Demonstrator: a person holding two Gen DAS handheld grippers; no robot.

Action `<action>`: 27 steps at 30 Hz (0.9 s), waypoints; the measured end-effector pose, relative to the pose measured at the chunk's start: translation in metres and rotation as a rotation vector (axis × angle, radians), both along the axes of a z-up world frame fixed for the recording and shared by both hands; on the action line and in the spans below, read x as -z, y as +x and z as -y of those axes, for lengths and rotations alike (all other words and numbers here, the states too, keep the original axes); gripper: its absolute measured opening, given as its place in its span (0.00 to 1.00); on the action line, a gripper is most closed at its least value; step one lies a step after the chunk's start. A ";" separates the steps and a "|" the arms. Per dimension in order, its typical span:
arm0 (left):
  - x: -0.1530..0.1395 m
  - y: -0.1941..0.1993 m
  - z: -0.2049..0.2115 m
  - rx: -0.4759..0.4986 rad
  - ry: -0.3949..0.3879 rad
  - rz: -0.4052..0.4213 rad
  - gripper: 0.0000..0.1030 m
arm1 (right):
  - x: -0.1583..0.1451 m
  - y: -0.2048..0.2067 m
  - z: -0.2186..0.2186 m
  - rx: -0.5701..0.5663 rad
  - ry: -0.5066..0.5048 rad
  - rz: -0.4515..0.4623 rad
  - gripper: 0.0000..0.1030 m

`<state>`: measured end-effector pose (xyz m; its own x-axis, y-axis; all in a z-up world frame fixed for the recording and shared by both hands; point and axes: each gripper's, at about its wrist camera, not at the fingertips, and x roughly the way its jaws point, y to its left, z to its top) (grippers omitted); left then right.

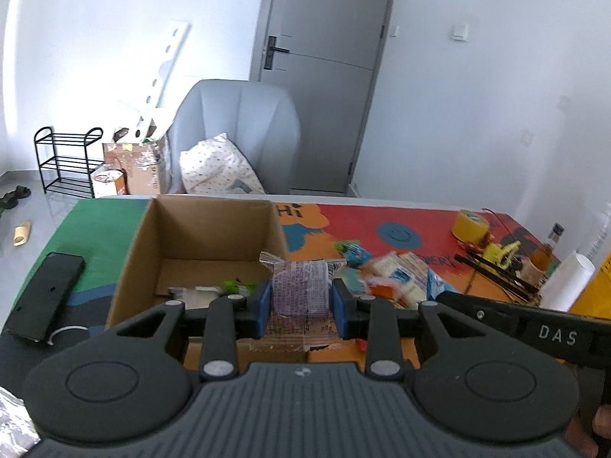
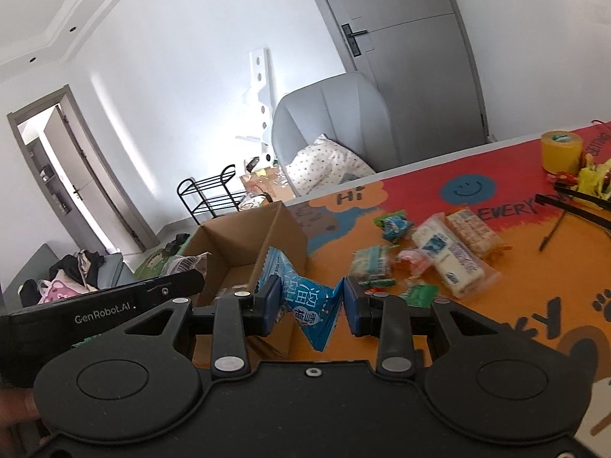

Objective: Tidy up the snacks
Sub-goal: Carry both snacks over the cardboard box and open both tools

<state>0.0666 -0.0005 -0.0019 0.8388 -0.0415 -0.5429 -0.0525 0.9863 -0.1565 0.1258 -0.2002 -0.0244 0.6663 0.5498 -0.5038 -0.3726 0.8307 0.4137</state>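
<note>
My left gripper [image 1: 299,301] is shut on a purple snack packet [image 1: 299,286] and holds it over the near right corner of an open cardboard box [image 1: 137,244]. A few small snacks [image 1: 214,290] lie on the box floor. My right gripper [image 2: 311,305] is shut on a blue snack packet [image 2: 305,301], held just right of the same box [image 2: 236,240]. Several loose snacks [image 2: 446,252] lie on the colourful table mat [image 2: 496,286] to the right; they also show in the left wrist view [image 1: 393,274].
A black phone [image 1: 46,294] lies left of the box. A yellow tape roll [image 2: 561,150], black sticks [image 2: 573,198] and yellow clutter sit at the far right of the table, with a bottle [image 1: 550,244] and a white roll [image 1: 569,278]. A grey chair [image 1: 236,133] stands behind the table.
</note>
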 end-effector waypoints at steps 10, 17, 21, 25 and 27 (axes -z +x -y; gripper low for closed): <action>0.001 0.013 -0.038 -0.063 -0.017 -0.002 0.31 | -0.006 0.007 -0.031 -0.036 -0.016 0.013 0.32; 0.010 0.026 -0.062 -0.091 -0.035 -0.032 0.31 | -0.007 0.018 -0.056 -0.075 -0.013 -0.003 0.32; 0.014 0.028 -0.072 -0.118 -0.033 -0.032 0.34 | -0.008 0.023 -0.075 -0.103 -0.020 0.000 0.32; 0.015 0.027 -0.079 -0.121 -0.033 -0.032 0.39 | -0.008 0.026 -0.091 -0.120 -0.025 -0.004 0.32; 0.016 0.025 -0.083 -0.125 -0.041 -0.037 0.44 | -0.009 0.026 -0.098 -0.125 -0.022 -0.005 0.32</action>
